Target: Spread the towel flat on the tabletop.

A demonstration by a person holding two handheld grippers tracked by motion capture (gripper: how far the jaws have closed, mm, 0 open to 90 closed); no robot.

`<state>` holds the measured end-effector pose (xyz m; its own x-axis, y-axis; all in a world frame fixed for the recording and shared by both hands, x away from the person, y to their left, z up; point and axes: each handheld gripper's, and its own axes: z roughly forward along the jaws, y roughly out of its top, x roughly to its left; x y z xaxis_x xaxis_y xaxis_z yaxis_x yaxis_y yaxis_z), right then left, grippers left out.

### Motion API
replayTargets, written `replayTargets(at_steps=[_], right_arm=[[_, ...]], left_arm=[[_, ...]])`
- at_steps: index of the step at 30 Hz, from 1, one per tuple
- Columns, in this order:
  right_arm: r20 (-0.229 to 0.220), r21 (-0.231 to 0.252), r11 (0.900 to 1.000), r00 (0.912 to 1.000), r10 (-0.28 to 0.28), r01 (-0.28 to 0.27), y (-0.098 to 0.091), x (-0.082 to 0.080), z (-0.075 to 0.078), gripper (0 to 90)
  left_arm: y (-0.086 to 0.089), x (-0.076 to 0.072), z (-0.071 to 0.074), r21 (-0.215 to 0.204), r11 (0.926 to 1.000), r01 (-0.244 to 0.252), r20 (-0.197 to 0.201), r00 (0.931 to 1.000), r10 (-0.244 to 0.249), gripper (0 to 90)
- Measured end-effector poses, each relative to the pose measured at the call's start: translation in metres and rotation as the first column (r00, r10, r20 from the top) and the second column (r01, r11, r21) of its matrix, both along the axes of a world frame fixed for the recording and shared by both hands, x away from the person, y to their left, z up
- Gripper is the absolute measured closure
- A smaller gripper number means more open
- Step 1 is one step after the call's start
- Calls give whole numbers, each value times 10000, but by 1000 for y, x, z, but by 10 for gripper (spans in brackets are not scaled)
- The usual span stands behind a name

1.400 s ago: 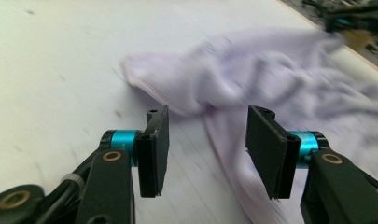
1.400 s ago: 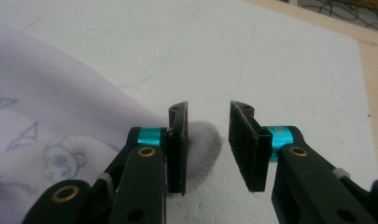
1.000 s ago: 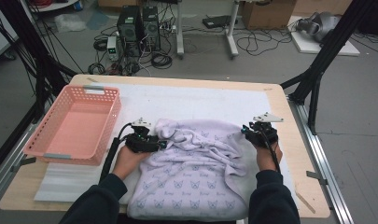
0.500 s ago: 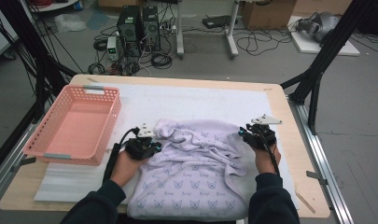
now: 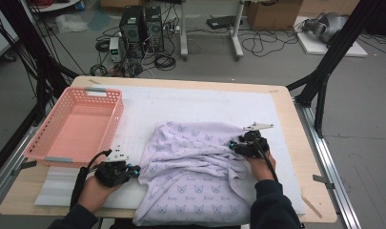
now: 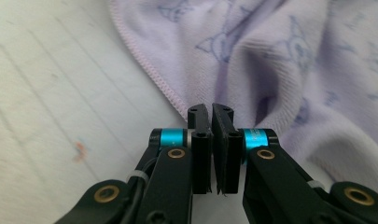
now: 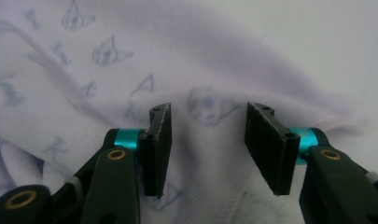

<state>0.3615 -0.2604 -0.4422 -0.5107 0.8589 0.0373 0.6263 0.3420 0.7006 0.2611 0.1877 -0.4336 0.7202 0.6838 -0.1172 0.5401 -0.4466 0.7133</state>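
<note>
A lilac cloth (image 5: 190, 181) printed with small cat faces lies rumpled on the white mat, hanging over the table's front edge. My left gripper (image 5: 133, 168) is at the cloth's left edge. Its jaws are shut, with the stitched hem (image 6: 149, 70) running into the tips of the left gripper (image 6: 211, 109) and creases fanning out from there. My right gripper (image 5: 233, 145) rests on the cloth's right side. The jaws of the right gripper (image 7: 207, 116) have just been opening and stand apart, with cloth (image 7: 210, 154) lying loose between them.
A pink plastic basket (image 5: 115, 121) stands empty at the table's left. The white mat (image 5: 205, 102) lies bare behind the cloth. The wooden table edge (image 5: 295, 143) runs along the right. Computers and cables sit on the floor beyond.
My left gripper has moved left and toward the front edge, from over the cloth to its left border. The bunched upper part of the cloth has spread flatter. The right hand dropped slightly.
</note>
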Motion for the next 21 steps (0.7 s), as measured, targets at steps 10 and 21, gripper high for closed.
replayTargets(at_steps=[10, 21], right_arm=[[-563, -510, 9955, 9955, 767, -796, -19, -38, 9, 870], [-79, 491, 9983, 9994, 328, -324, -57, -65, 23, 600]], left_arm=[[-7, 34, 9, -1373, 9882, -676, 725, 9943, 781, 527], [-51, 99, 3, -1733, 9741, -1454, 695, 9848, 1594, 473]])
